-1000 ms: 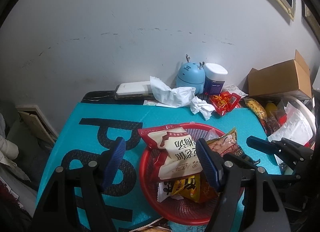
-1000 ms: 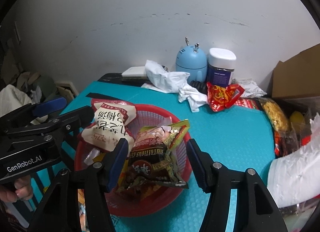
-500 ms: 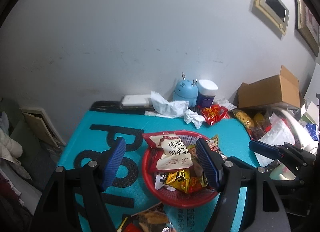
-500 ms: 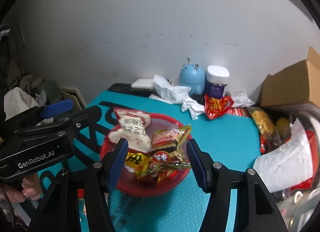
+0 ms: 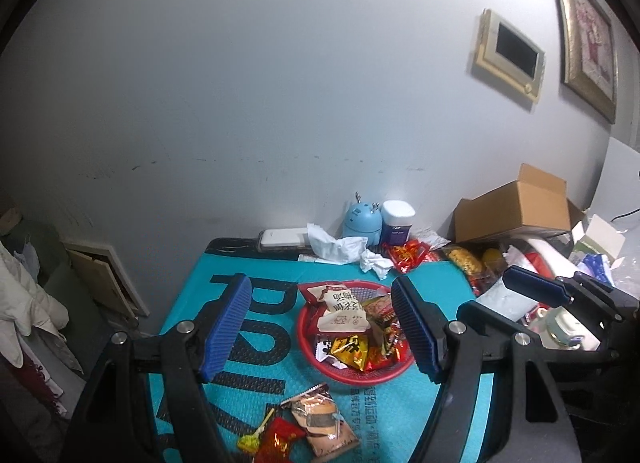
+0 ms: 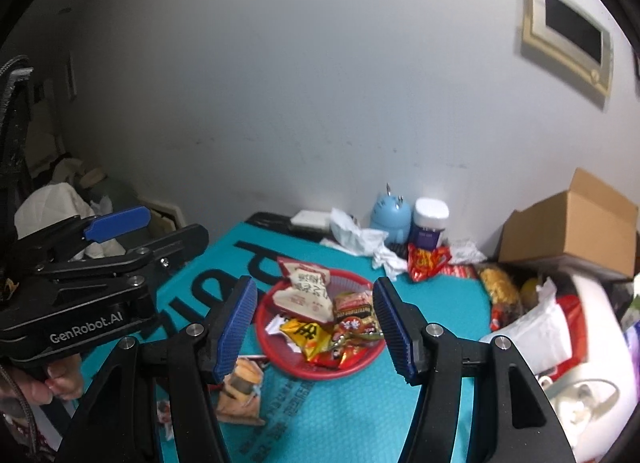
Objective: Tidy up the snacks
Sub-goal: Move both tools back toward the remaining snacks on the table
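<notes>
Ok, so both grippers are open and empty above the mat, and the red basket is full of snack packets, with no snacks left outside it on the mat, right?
Not quite. The left gripper and right gripper are open and empty, and the red basket holds snack packets, but the left wrist view shows a cake packet and a lollipop lying on the mat outside it.

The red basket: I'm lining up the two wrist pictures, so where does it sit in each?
Left wrist: red basket lies low and centre, nearer the right finger.
Right wrist: red basket lies low and centre, midway between the fingers.
Shared landmark: the blue round gadget at the wall behind it.
</notes>
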`<state>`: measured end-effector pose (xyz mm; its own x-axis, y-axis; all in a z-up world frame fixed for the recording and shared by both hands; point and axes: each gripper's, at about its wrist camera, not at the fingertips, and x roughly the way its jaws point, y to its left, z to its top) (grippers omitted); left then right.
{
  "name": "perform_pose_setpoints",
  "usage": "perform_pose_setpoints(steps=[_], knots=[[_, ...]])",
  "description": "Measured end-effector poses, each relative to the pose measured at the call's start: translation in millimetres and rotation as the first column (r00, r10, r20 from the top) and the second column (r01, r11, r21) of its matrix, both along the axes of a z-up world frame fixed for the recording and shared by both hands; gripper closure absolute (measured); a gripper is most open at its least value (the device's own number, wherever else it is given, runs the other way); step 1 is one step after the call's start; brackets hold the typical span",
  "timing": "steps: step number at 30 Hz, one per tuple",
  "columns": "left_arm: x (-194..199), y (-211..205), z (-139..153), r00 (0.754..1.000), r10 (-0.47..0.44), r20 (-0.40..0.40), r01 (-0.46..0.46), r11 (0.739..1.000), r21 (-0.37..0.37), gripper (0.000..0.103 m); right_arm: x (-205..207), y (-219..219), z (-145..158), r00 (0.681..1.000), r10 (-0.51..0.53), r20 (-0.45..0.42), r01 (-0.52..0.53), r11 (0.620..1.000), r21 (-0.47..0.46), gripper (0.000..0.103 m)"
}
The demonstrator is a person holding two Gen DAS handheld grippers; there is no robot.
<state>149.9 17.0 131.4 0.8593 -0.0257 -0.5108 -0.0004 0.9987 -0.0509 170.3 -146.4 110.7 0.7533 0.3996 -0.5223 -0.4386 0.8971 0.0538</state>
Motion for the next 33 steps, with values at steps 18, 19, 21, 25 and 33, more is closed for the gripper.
perform_pose_setpoints(steps=[18,19,21,25,33], knots=[[-90.0,2.3,2.5,0.999,0.011,0.047,-0.012,1.000,0.026,0.031,-82.4,3.6,-3.1,0.998,0.062,0.020,-0.062,0.998,-0.012,0.039],[-92.5,2.3,0.5,0.999,0.012,0.044,-0.013,0.999,0.029,0.031,-85.1,4.3,-6.2,0.998,0.067,0.014,-0.067,0.998,-0.015,0.039],[-98.4,3.5,-4.9,0.999,0.018,0.035,-0.019,0.999,0.031,0.031,-89.6,7.1,-13.8,0.997,0.074,-0.001,-0.074,0.997,-0.023,0.039],[-108.1,7.6,-19.0,0.999,0.041,0.012,-0.041,0.998,0.038,0.031,-96.9,12.2,-32.7,0.994,0.097,-0.044,-0.098,0.995,-0.026,0.039],[-117.3,20.7,-52.2,0.996,0.076,-0.056,-0.075,0.997,0.016,0.031,-102.6,25.8,-68.3,0.981,0.144,-0.133,-0.148,0.989,-0.020,0.039]])
